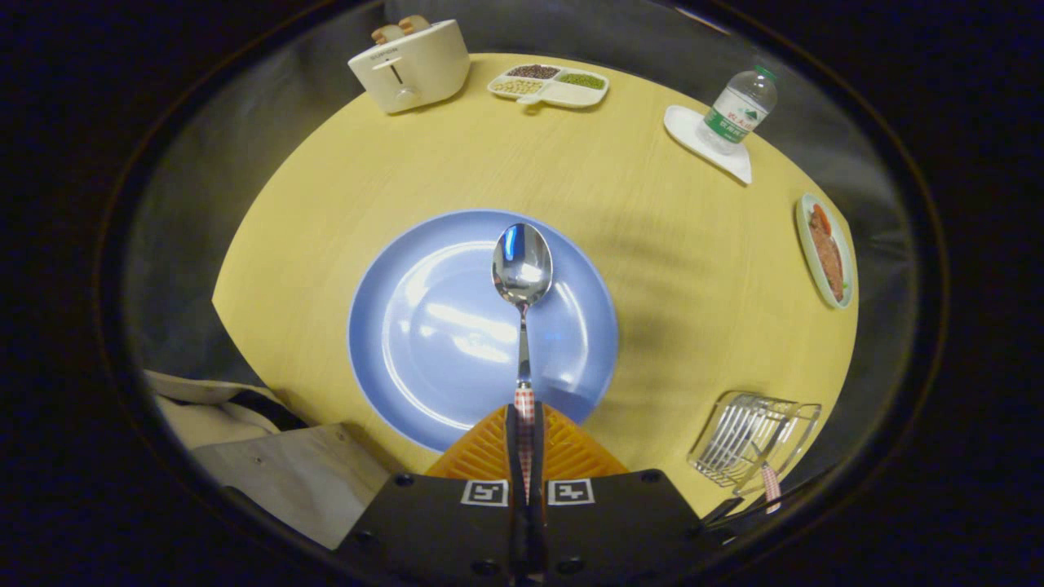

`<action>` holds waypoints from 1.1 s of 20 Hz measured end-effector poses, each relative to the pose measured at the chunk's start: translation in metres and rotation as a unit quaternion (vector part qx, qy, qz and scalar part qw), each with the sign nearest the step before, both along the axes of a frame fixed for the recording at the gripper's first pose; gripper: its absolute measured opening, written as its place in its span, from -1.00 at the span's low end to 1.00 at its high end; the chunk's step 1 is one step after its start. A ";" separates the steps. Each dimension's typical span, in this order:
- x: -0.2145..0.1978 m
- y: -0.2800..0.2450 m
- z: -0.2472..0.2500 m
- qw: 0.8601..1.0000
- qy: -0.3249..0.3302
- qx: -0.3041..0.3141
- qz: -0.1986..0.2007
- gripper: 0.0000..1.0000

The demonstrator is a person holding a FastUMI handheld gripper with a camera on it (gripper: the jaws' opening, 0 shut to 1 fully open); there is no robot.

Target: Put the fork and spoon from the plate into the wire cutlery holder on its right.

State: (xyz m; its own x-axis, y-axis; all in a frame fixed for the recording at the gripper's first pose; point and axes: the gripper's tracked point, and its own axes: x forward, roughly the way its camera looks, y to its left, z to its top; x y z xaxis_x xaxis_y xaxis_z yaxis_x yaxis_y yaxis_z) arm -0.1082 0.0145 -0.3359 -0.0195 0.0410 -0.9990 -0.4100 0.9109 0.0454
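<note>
My gripper is shut on the spoon's red-and-white checked handle, both orange fingers pressing it from either side. The spoon points straight ahead, its shiny bowl hanging over the blue plate, which lies on the yellow round table just beyond the fingers. The wire cutlery holder stands to the right of the plate near the table's edge. A checked handle like the spoon's sticks out of the holder, probably the fork's.
Far across the table stand a cream toaster, a divided tray of beans and a water bottle on a white mat. A green plate of food sits at the right edge. A wooden piece lies left of the fingers.
</note>
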 end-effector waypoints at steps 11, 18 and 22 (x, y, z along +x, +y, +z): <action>0.007 -0.116 0.067 0.996 0.038 -0.083 0.024 -0.92; 0.002 -0.199 0.100 0.985 0.079 -0.150 0.027 -0.92; -0.014 -0.226 0.098 0.973 0.136 -0.181 0.047 -0.92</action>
State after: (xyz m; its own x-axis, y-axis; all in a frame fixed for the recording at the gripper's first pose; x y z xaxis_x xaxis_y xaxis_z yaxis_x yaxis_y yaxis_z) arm -0.1220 -0.2116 -0.2374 -0.2712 -0.3268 -0.9053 -0.5102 0.8464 -0.1527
